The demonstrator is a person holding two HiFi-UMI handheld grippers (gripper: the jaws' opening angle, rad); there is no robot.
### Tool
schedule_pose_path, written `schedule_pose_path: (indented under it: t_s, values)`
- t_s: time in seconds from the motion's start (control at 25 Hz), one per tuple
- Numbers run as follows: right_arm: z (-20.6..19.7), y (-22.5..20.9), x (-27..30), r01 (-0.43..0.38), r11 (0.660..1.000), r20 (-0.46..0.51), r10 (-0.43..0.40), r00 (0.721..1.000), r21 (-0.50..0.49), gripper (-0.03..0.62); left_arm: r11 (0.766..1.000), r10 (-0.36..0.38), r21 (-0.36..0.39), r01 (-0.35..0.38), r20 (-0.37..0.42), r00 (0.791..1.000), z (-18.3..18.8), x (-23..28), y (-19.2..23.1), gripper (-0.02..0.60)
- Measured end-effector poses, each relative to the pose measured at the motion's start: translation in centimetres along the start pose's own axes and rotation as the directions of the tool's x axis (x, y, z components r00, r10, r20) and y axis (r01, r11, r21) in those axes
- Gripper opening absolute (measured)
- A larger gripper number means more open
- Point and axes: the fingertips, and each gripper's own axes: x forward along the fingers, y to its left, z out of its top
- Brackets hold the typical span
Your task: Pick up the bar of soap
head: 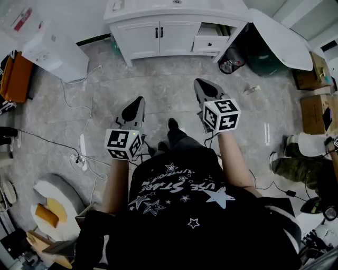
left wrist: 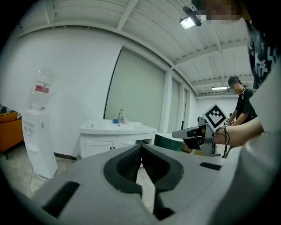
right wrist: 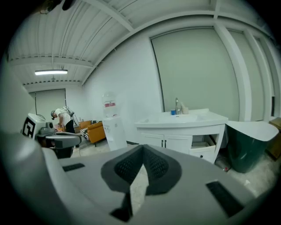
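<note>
Evidently the task has barely begun: nothing is held, and the whole of it is left, from reaching the bar of soap to closing on it and lifting it.

In the head view, the left gripper [head: 138, 101] sits left of centre and the right gripper [head: 199, 82] right of centre. Both are held out over the bare floor [head: 158, 95] and aim toward the top of the frame, where a white vanity [head: 158, 37] stands well apart from them. A small pale item [head: 117, 5] lies on the vanity top at the upper left edge. Whether that is the soap cannot be told at this size, and no bar is plainly visible anywhere.

In the left gripper view, the jaws meet at their tips near the lower centre with nothing between the pads. Beyond them, left of centre, the vanity carries a faucet [left wrist: 121, 115] and a small blue object beside it, but no soap can be made out.

In the right gripper view, the jaws are likewise closed tip to tip and empty. The vanity lies right of centre and far past the tips, with one drawer hanging open at its right side. The soap, if it is on that countertop, is judged to be well ahead of both grippers and higher than they are now aimed.
</note>
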Motion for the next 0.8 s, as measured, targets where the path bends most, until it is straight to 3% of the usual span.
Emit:
schedule_pose_path:
  t_s: [0.32,0.44,0.52,0.8]
  values:
    - [0.5,0.3,-0.4,-0.004,0.997,0.080,-0.002,0.997,0.077,0.008,1.000,0.001,0.004,-0.001,-0.017,1.000,-0.8,-0.8,1.1,0.009]
    - [0.9,0.2,0.8,-0.049,0.993,0.089,0.040,0.995,0.104,0.156,1.000,0.006,0.013,-0.006,-0.010,1.000,-0.4,-0.2,1.9,0.009]
    - [1.0,-0.1,2.3,-0.060,0.993,0.079,0.051,0.996,0.105,0.211,1.000,0.017,0.015,-0.017,-0.007,1.000,-0.1,0.4,2.8,0.009]
    - [2.1,-0.8,8.9,-0.102,0.986,0.035,0.098,0.995,0.130,0.316,0.998,0.060,0.002,-0.060,-0.015,0.998,0.7,2.9,7.3,0.009]
